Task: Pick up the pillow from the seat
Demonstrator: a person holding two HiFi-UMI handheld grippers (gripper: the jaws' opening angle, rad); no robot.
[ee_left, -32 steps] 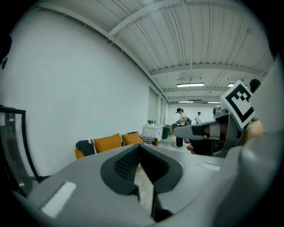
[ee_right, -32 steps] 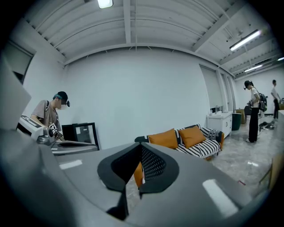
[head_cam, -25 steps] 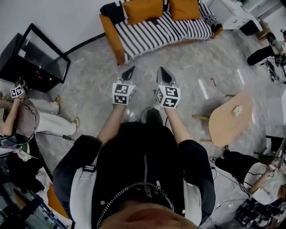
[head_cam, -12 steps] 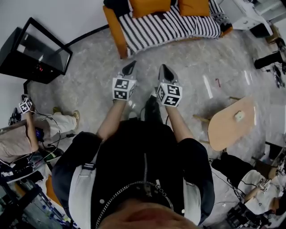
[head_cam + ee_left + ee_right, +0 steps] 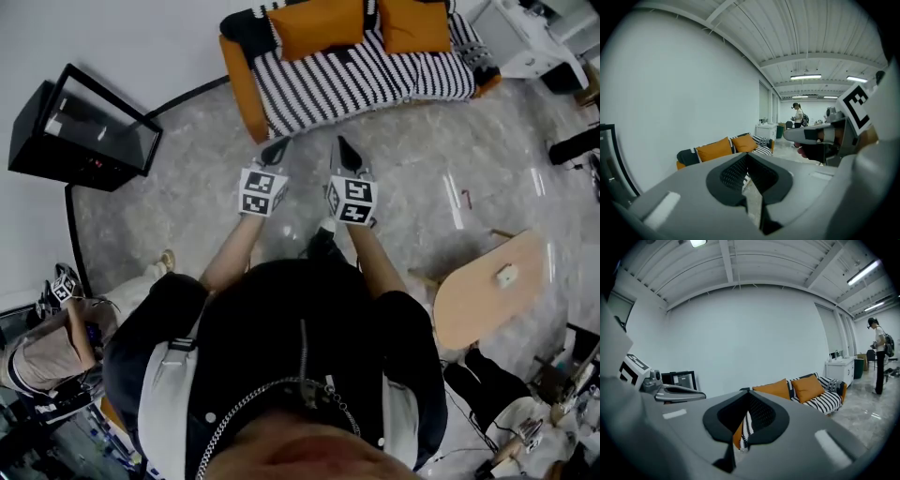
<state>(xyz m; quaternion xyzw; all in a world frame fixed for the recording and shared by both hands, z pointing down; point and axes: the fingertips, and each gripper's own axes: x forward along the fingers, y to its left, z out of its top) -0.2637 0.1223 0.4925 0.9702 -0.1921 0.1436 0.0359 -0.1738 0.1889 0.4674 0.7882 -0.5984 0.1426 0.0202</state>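
— Which way does the pillow lie from the fingers?

— Ahead of both, and well apart. The left gripper [image 5: 275,150] and the right gripper [image 5: 345,155] point side by side at the black-and-white striped sofa with orange sides [image 5: 375,80]. Both pairs of jaws are pressed together with nothing between them.

— Which pillow, though?

— I cannot tell; the seat carries two. The left orange fabric pillow [image 5: 317,26] leans on the backrest roughly ahead of both grippers. The right orange fabric pillow [image 5: 415,25] sits just beside it, off to the right. Each has its long side running along the sofa, across the way the grippers point.

— So which hand is nearer?

— For the left pillow, the left hand by a little, I judge; for the right pillow, the right hand. The jaws must open first.

— Anything hidden?

— The head view cuts off both pillows' upper edges. In each gripper view, the gripper's own body hides part of the sofa.
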